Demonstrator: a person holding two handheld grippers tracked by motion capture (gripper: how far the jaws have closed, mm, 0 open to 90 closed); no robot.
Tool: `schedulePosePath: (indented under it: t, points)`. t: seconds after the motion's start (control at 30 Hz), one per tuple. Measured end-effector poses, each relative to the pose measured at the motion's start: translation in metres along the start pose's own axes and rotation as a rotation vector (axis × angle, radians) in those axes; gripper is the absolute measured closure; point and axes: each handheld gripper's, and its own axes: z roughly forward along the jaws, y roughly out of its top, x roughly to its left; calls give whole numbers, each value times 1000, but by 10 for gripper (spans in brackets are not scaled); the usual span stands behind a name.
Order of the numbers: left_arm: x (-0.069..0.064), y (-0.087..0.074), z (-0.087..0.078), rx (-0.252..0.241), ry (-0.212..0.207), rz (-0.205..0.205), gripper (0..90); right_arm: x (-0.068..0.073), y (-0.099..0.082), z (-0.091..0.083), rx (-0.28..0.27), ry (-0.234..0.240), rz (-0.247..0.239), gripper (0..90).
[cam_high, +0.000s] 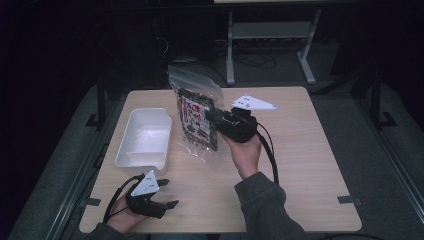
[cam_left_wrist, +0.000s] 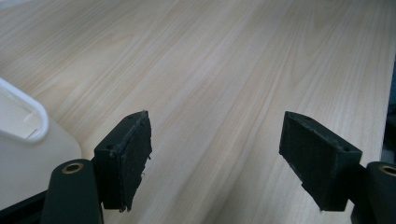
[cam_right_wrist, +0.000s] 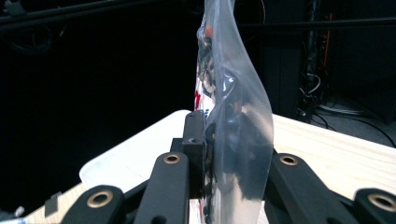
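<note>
Plastic bag (cam_high: 198, 117) is hanging in the air above the worktop (cam_high: 300, 165), just beside the white tub (cam_high: 144, 137), on the tub's right side. It is a clear bag with a dark packet inside it. The packet is showing red and white printing on its front, but the writing is too small and blurry to read. In the right gripper view the bag (cam_right_wrist: 233, 116) is standing up tall and thin, edge on, with dark bits and some red showing through the clear plastic.

The right claw (cam_high: 212, 116) is squeezing the bag's right edge between its two black jaws, and a hand (cam_high: 246, 152) is holding that gripper up. A grey sleeve (cam_high: 265, 205) is coming in from the near edge of the worktop.

The white tub is sitting on the worktop with nothing in it. It is a deep plastic box with round corners.

The left claw (cam_high: 170, 192) is resting low near the front of the tub, close to the worktop's near edge. Its jaws are spread wide with nothing between them. In the left gripper view the tub's rim (cam_left_wrist: 28, 121) is peeking in beside the pads (cam_left_wrist: 133, 156).

The worktop is pale wood with fine lines. Behind the tub the room is looking very dark, with grey floor (cam_high: 395, 150), metal legs (cam_high: 230, 47) and cables.
</note>
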Motion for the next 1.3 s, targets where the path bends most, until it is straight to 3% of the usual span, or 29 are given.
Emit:
schedulePosePath:
  t: [0.47,0.83,1.1,1.3]
  points:
    - [2,-7,-6,12,-1,15,245,29,16,42,-42,16,-3,753]
    - [10,-17,-14,18,5,-11,245,46,23,82,-48,-2,-16,753]
    - [13,-19,-14,20,4,-21,245,48,26,111,-56,-44,-41,755]
    - [14,-20,-15,25,3,-21,245,46,26,127,-65,-48,-8,756]
